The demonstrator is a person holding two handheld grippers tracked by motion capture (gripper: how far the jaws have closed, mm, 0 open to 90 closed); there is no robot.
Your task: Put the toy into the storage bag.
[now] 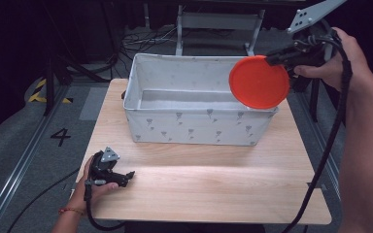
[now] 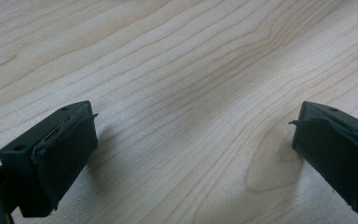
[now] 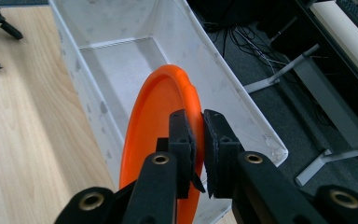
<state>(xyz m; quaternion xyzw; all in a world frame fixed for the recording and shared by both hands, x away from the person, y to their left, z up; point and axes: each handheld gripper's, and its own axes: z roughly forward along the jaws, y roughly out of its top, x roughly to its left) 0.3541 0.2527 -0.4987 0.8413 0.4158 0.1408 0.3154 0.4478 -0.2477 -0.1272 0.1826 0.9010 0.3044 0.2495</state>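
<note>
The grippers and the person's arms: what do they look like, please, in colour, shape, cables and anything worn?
Both grippers are black, each with two blocky jaws lined with dark pads. The left gripper carries a small grey three-cornered plate; the right gripper has a larger one with holes. A thick black cable trails from each. Brass-coloured rivets mark the right one's linkage. The forearms have no sleeves; a red cord bracelet circles the left wrist.

- A white fabric bin with small grey motifs stands on the far half of the wooden bench, toward 12 o'clock.
- The right claw, held in a hand at about 2 o'clock, grips an orange plate by its upper right rim; the plate hangs nearly upright above the bin's right end.
- The left claw rests on the bench at 8 o'clock in the other hand, pointing toward 3 o'clock.
- A "4" marks the grey floor at 9 o'clock.
</note>
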